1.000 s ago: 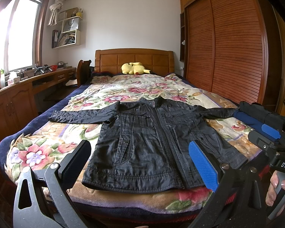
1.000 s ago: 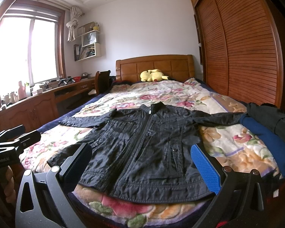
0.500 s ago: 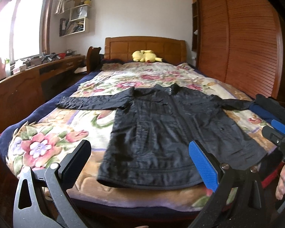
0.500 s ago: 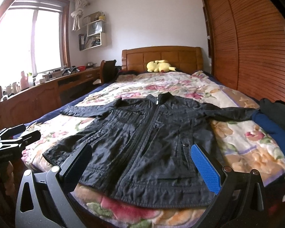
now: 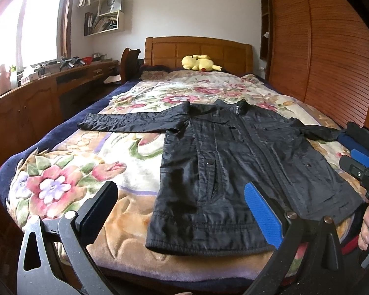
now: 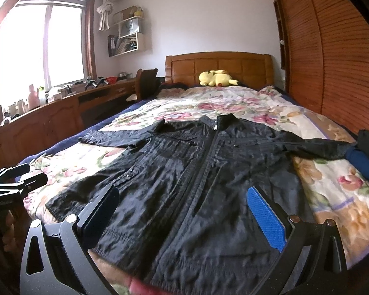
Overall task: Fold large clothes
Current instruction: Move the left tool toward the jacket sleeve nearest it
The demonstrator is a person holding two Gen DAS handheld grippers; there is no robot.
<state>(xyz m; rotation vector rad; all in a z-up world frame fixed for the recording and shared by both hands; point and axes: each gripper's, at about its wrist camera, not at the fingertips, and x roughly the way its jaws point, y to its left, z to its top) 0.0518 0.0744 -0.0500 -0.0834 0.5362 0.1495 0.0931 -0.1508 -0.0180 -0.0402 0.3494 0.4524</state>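
Right cuff of black jacket (image 5: 246,162) hidden behind right gripper (image 5: 359,158); hem (image 6: 174,268) blurred; desk clutter (image 6: 32,98) too small to identify.

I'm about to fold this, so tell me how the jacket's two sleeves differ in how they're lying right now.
The left sleeve lies stretched out flat and fully visible on the flowered blanket, ending near the bed's edge. The right sleeve is also stretched out, but its cuff end reaches the dark clothes pile and is partly hidden there. Both are black, spread sideways from the jacket, and unfolded.
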